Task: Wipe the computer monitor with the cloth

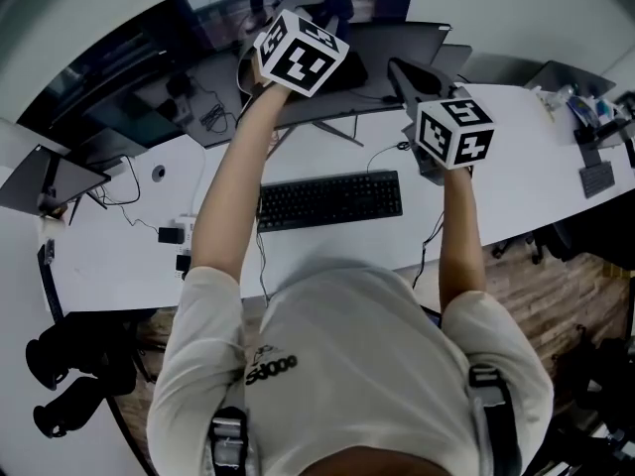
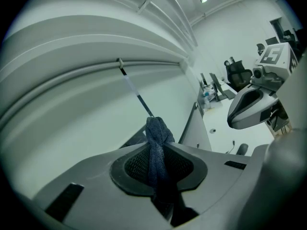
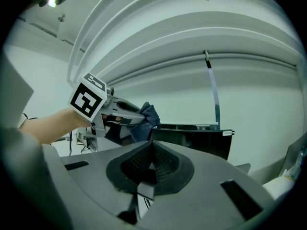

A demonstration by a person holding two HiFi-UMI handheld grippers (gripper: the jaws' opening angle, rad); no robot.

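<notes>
In the left gripper view my left gripper (image 2: 160,150) is shut on a dark blue cloth (image 2: 156,143) that stands up between the jaws. The right gripper view shows that cloth (image 3: 147,116) against the upper left corner of the black monitor (image 3: 196,138), with the left gripper (image 3: 136,115) held out from the left. My right gripper (image 3: 151,169) is shut with nothing in it, just before the monitor's lower edge. From the head view the monitor (image 1: 397,43) stands at the back of the white desk (image 1: 536,196). Both grippers are raised to it, left (image 1: 322,23) and right (image 1: 397,67).
A black keyboard (image 1: 330,199) lies on the desk under my arms. Cables and a small white adapter (image 1: 179,234) sit to its left, near a second screen (image 1: 50,181). Small items and a stand (image 1: 595,127) crowd the desk's right end. A black chair base (image 1: 69,380) is on the floor at left.
</notes>
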